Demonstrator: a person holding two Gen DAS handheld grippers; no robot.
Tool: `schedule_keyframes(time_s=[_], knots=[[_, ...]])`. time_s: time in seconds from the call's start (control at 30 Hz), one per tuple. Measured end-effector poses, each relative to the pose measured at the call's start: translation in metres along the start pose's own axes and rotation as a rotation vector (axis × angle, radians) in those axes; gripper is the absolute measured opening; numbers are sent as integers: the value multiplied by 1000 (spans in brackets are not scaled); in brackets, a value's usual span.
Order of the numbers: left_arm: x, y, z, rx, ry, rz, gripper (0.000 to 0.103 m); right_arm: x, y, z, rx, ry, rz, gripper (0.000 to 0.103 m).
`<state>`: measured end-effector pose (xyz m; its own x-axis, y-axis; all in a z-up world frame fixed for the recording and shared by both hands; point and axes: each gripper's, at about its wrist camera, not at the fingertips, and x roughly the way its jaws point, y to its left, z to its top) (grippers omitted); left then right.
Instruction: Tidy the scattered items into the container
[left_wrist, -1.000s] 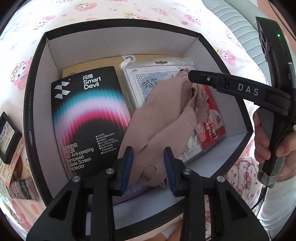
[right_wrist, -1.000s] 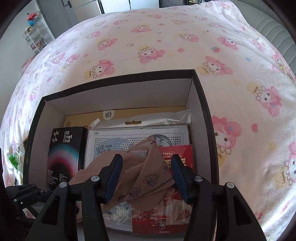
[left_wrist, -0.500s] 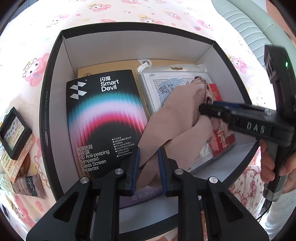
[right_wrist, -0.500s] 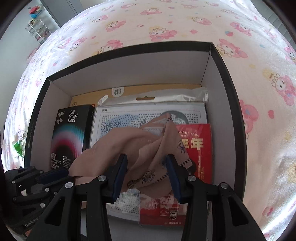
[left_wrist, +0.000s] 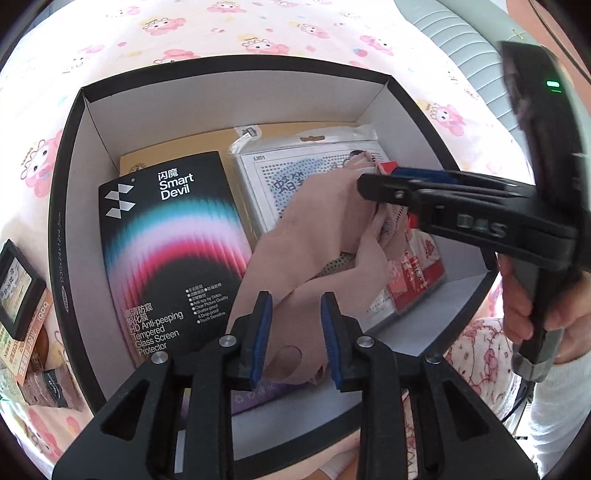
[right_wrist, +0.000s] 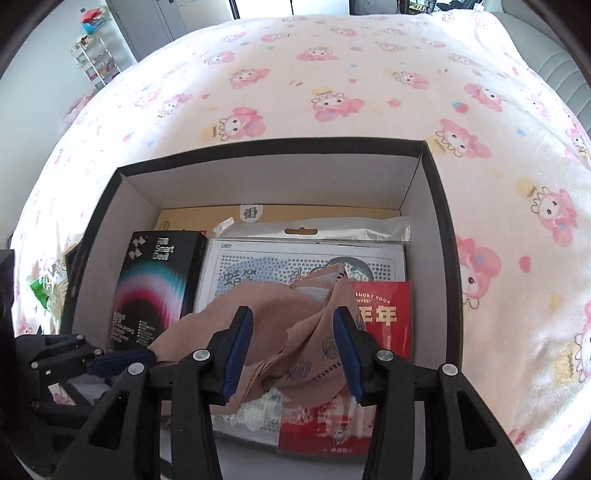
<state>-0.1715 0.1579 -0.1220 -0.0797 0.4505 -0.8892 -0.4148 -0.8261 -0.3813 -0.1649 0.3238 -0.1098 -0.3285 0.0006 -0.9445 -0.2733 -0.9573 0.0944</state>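
Note:
A black box (left_wrist: 66, 221) with white inner walls sits on the bed. In it, a beige cloth (left_wrist: 325, 221) lies crumpled over flat packets. My left gripper (left_wrist: 295, 325) points down over the cloth's near end. Its jaws are opening, the cloth lies between them, and the pads stand clear of it. My right gripper (right_wrist: 293, 332) straddles the bunched far part of the cloth (right_wrist: 288, 306), jaws apart, and I see no pad pressing. From the left wrist view the right gripper (left_wrist: 369, 181) reaches in from the right. The left gripper (right_wrist: 122, 360) shows low on the left.
Under the cloth lie a black Smart Devil box (left_wrist: 173, 240), a clear dotted packet (left_wrist: 288, 173), a red packet (left_wrist: 417, 266) and tan card. Small packs (left_wrist: 22, 295) lie on the pink-print sheet (right_wrist: 332, 92) left of the box. A hand (left_wrist: 517, 306) holds the right gripper.
The left jaws narrowed around the cloth's near end, then widened again. The right jaws came closer together around the bunched part. The cloth stayed in the box.

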Motion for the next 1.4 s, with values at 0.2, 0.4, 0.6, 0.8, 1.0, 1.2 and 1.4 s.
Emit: schedule_keyframes(time_s=[0.2,0.4,0.6,0.8,1.0,1.2,1.4], knots=[[4,7,3,-11,11,12,27,26,-4,9,-12,71,-59,44],[5,5,0,-13,12,10,27,17,-7,-13,7,142,15,44],[2,7,-3,-13,-2,23,26,3,-2,-39,-3,181,57,44],[8,1,-3,7,22,-2,26,-27,-3,-28,-3,41,73,44],[8,5,-2,-18,24,19,26,-5,-10,-2,-10,22,-80,44],[5,12,-2,-34,11,29,26,-1,-2,-10,-95,71,-72,44],[1,8,-5,-23,-7,22,26,4,-10,-28,-74,122,-16,40]])
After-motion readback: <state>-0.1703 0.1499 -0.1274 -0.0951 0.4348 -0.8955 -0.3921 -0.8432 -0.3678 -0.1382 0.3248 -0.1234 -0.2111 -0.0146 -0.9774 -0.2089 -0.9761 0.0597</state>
